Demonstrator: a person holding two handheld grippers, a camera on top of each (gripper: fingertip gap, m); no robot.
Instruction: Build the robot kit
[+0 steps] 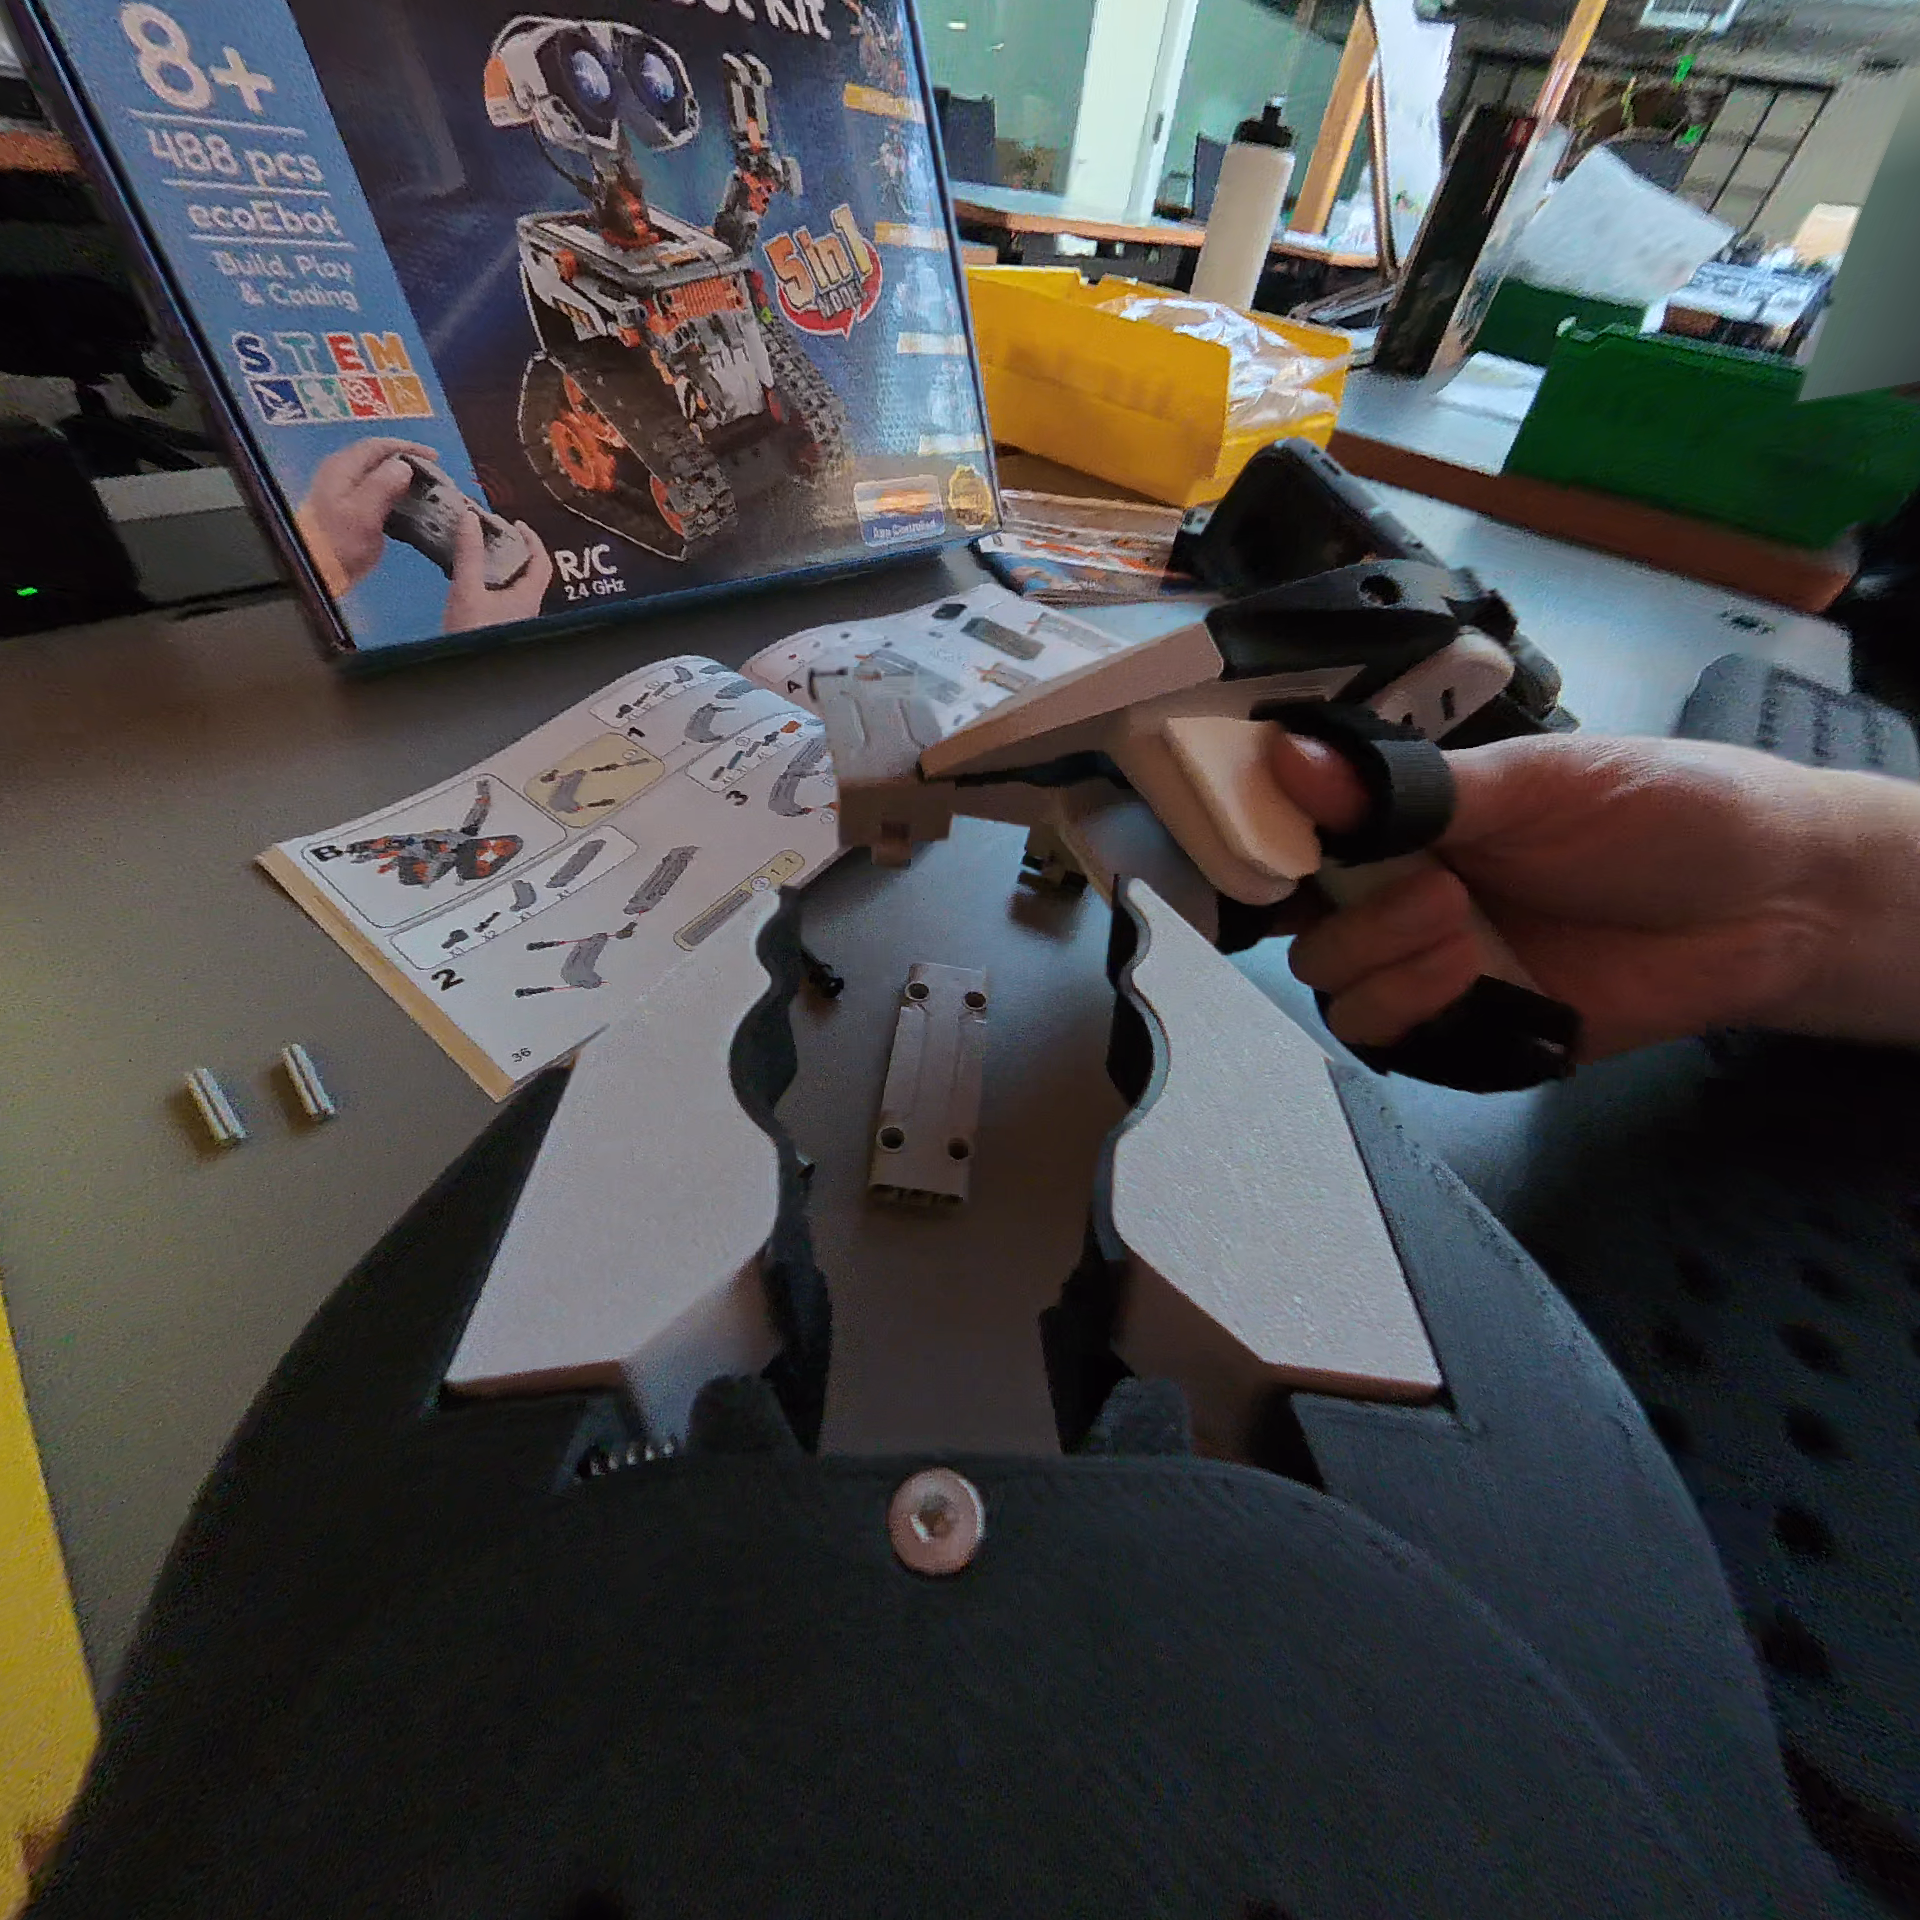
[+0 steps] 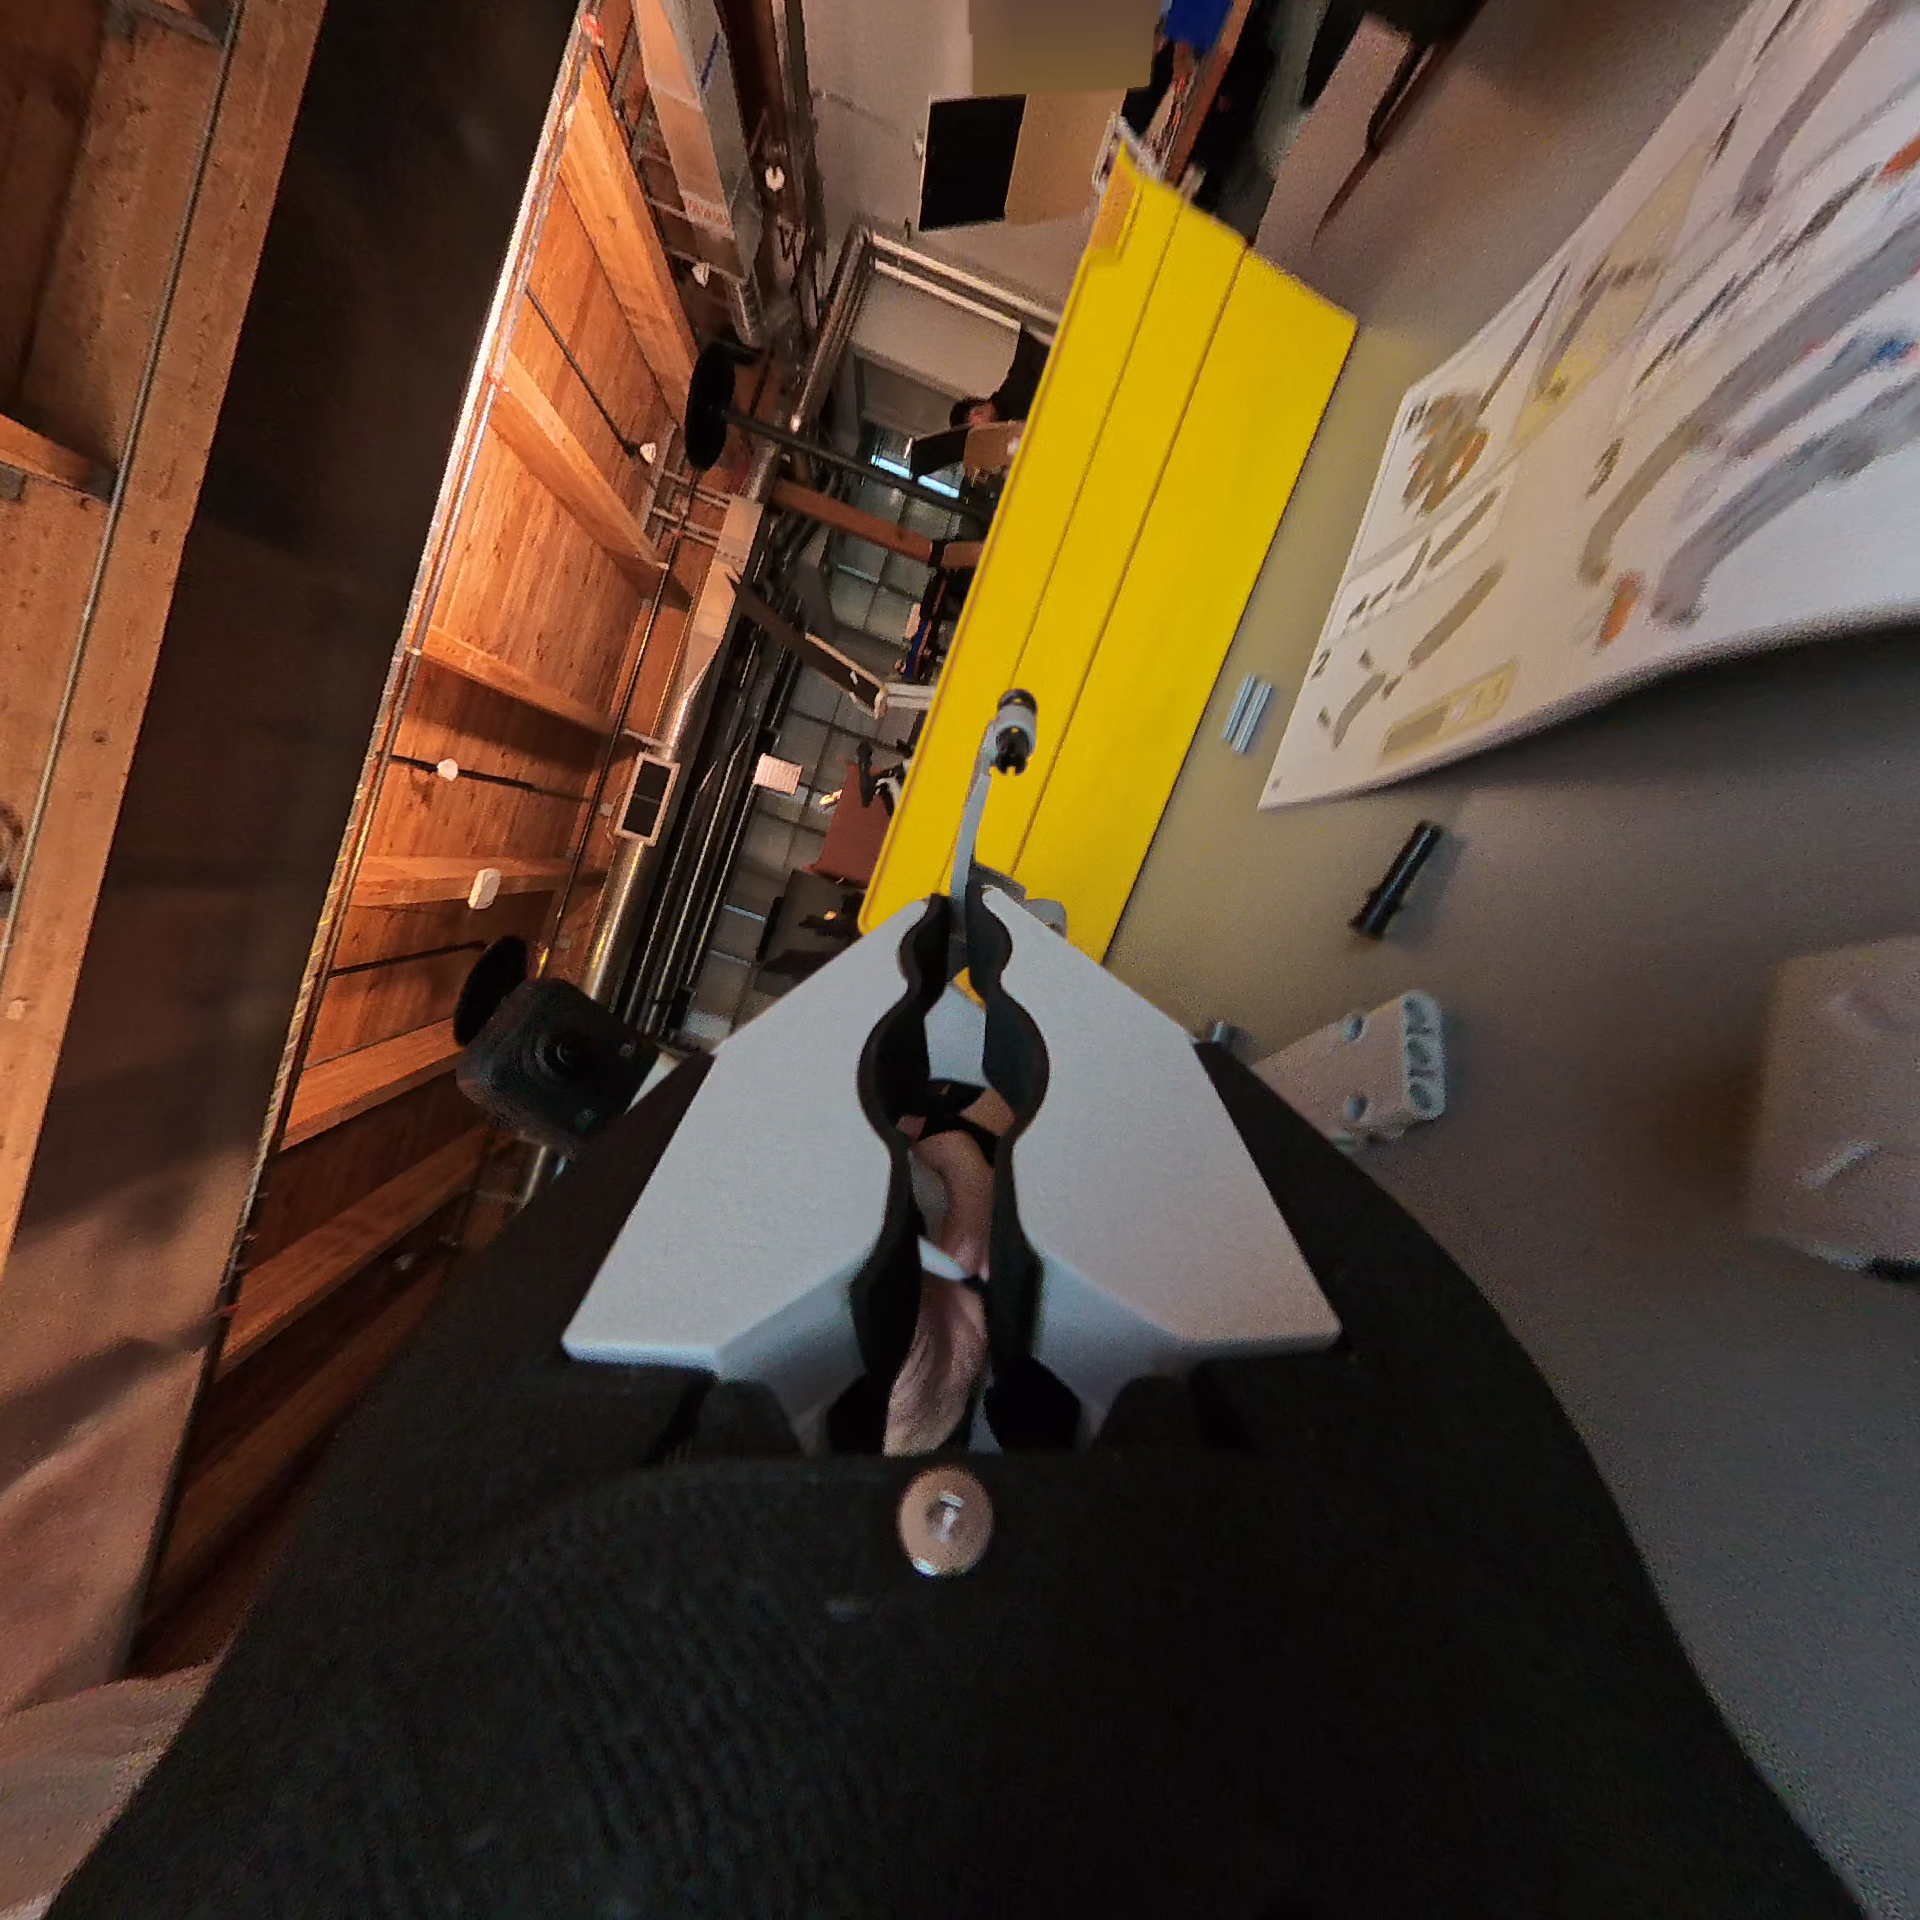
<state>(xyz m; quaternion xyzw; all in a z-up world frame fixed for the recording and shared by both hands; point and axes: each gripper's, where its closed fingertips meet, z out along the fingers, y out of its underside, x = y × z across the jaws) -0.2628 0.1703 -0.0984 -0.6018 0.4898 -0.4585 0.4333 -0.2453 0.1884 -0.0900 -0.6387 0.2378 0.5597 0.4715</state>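
Left gripper (image 1: pixel 945 935) gapes around the grey beam (image 1: pixel 928 1091); right gripper (image 2: pixel 961 914) pinches a grey piece (image 2: pixel 977 821).

left gripper (image 1: pixel 940 1039): jaws apart | right gripper (image 2: pixel 961 925): seemingly closed, rolled sideways

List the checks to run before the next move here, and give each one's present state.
1. Left tongs open and empty: ok, jaws wide apart.
2. Grey beam lined up with the left tongs: ok, it lies flat on the table between the two fingers, touching neither.
3. Right tongs shut on the grey part: ok, the part sticks out past the tips.
4. Black pin apart from the beam: ok, it lies near the booklet.
5. Right grip firm enough: cannot tell.
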